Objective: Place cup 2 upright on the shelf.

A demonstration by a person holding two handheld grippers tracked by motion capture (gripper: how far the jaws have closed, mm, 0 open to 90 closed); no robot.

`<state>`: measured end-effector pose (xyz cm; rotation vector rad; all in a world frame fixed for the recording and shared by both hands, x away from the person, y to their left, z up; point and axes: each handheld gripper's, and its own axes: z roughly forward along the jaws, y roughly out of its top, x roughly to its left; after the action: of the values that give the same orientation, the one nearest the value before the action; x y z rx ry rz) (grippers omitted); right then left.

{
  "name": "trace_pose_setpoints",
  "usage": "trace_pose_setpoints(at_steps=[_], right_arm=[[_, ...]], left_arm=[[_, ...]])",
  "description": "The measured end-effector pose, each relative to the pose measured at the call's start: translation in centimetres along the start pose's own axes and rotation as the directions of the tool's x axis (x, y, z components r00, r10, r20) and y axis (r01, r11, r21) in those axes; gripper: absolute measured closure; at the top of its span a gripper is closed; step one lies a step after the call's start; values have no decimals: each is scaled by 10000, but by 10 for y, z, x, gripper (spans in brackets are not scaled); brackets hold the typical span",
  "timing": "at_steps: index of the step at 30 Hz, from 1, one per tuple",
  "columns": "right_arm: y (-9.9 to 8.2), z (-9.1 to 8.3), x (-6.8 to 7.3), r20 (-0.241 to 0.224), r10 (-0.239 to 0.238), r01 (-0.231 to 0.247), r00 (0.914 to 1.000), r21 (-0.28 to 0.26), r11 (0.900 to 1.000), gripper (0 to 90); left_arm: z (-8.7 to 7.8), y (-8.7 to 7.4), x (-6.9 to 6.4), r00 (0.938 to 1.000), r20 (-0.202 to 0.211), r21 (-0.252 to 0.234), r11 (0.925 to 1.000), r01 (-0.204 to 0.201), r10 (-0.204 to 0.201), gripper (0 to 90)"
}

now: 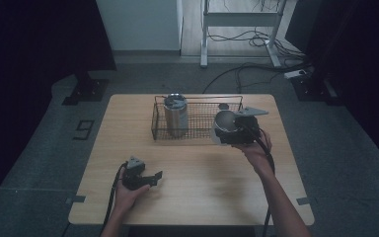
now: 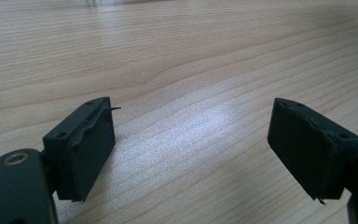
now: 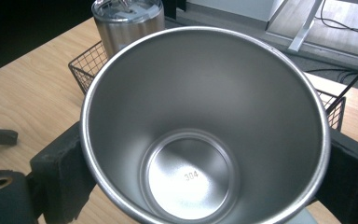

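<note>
In the lower left of the high view, the left gripper (image 1: 150, 178) is lying on the wooden table (image 1: 197, 192), its jaws standing apart with bare wood between them in its own view. Right of centre, the right gripper (image 1: 227, 132) is clamping a steel cup (image 1: 224, 121), mouth toward its camera. Beyond, a lidded steel tumbler (image 1: 175, 114) is standing upright in the wire basket (image 1: 202, 129)'s left end
</note>
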<state>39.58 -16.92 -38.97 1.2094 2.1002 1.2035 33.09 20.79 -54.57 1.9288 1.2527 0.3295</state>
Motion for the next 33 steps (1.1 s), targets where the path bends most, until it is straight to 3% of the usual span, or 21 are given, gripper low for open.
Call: trace_pose_setpoints(at_steps=[33], right_arm=[[31,7,6,-77,-184,183,9998,-150,9997,69]], left_arm=[[0,0,1,9999,76,54,10000,80,-80,152]])
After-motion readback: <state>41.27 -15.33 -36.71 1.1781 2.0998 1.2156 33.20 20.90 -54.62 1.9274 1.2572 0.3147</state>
